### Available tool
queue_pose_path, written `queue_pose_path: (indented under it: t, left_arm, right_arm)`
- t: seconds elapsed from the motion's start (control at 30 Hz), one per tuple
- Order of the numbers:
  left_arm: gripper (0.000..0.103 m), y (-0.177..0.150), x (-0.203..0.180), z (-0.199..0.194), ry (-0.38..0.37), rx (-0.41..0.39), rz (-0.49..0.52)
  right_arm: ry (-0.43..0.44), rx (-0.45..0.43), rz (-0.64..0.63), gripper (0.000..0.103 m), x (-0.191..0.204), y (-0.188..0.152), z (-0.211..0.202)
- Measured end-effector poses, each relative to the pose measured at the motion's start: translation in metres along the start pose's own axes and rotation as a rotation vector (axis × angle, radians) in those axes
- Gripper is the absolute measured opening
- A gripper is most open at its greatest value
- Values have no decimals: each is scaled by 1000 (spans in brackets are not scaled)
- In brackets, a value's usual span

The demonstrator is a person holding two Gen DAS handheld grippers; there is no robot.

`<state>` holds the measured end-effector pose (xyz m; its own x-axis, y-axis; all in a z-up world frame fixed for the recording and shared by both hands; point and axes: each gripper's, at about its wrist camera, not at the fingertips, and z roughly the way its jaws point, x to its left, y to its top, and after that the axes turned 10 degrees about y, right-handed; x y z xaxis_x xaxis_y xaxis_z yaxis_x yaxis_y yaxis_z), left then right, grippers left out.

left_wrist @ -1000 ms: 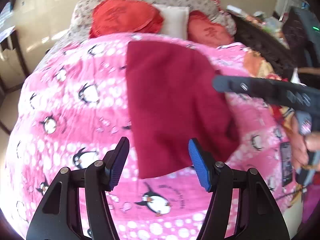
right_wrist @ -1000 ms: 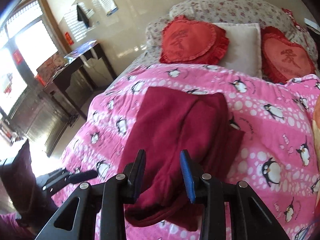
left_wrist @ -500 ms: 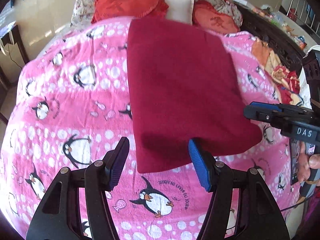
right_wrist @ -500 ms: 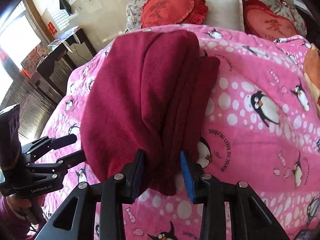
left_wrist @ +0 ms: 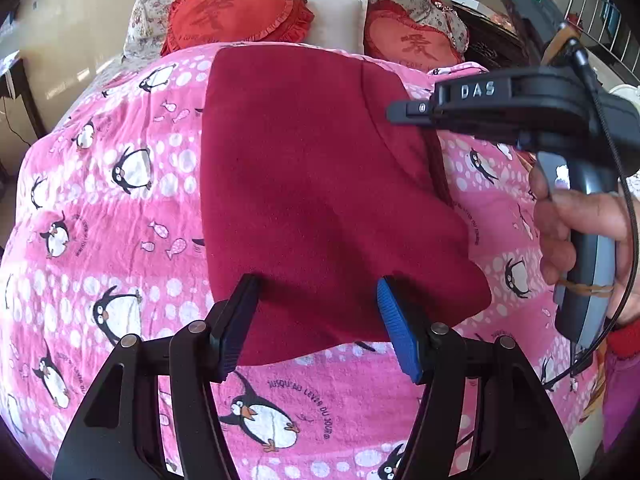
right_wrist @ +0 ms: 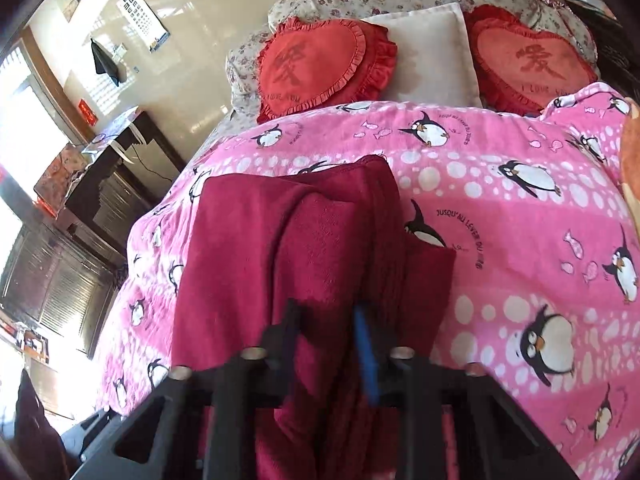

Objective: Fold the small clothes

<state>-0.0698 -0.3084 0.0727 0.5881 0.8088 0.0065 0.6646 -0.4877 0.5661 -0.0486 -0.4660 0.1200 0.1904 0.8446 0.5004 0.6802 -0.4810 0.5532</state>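
A dark red fleece garment [left_wrist: 312,184] lies folded lengthwise on the pink penguin blanket [left_wrist: 112,208]. My left gripper [left_wrist: 318,316] is open, its jaws wide at the garment's near edge, holding nothing. My right gripper [right_wrist: 328,332] is shut on a bunched fold of the same garment [right_wrist: 280,260], with cloth hanging between and below its fingers. In the left wrist view the right gripper [left_wrist: 404,112] reaches in from the right over the garment's far right side, held by a hand [left_wrist: 576,224].
Two red heart cushions [right_wrist: 320,68] and a white pillow [right_wrist: 432,52] lie at the bed's head. A dark desk [right_wrist: 112,168] stands left of the bed. Dark furniture [left_wrist: 500,44] stands to the right. An orange cloth [right_wrist: 630,160] lies at the right edge.
The right gripper has lifted its fold of the garment up and toward the bed's head. The left gripper stays open and has closed in on the garment's near edge.
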Motion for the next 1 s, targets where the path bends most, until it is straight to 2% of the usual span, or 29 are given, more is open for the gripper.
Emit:
queue_pose_path:
  t: [0.1,0.13,0.17,0.2,0.3,0.4,0.47,0.53,0.6,0.67,0.7,0.77,0.83,0.87,1.0]
  left_arm:
    - [62,3,-2,4,-11,8,-6]
    - [62,3,-3,6,-11,12,-5]
    - [62,4,-5,8,-11,16,-2]
    - [62,3,-7,10,-7,16,1]
    - [62,2,-9,11,8,19,-1]
    - [62,1,-6,10,5,18,-14]
    - [62,1,-6,10,1,19,-22]
    - [62,1,-5,9,2,18,-27]
    - [62,1,-5,8,4,17,-31]
    - [62,0,-4,6,3,17,-34]
    - [62,-1,-2,5,2,18,-37]
    - [62,-3,1,4,-4,24,-47]
    - [62,-3,7,-1,-14,29,-56]
    - [62,-2,12,-4,-22,22,-61]
    - [64,6,45,-15,-39,-41,-123]
  right_arm:
    - [-55,-45,-67,8,2,8,-7]
    - [-102,-51,-96,7,3,8,-7]
    - [-185,-45,-138,7,2,7,1]
    - [-217,-32,-147,7,2,5,9]
    - [-183,-19,-105,7,-5,2,16]
    - [-153,-32,-86,7,1,4,-4]
    - [-130,-49,-68,10,7,3,-18]
    - [-69,-58,-64,12,14,-1,-28]
    - [-20,-42,-87,20,26,-13,-33]
    - [5,-24,-94,38,34,-28,-31]
    - [14,-18,-94,38,35,-33,-28]
    - [-28,17,-107,38,30,-46,-15]
    - [-151,55,-143,38,20,-59,0]
    - [-154,57,-138,38,13,-63,4]
    - [-54,16,-43,38,-5,-66,-7]
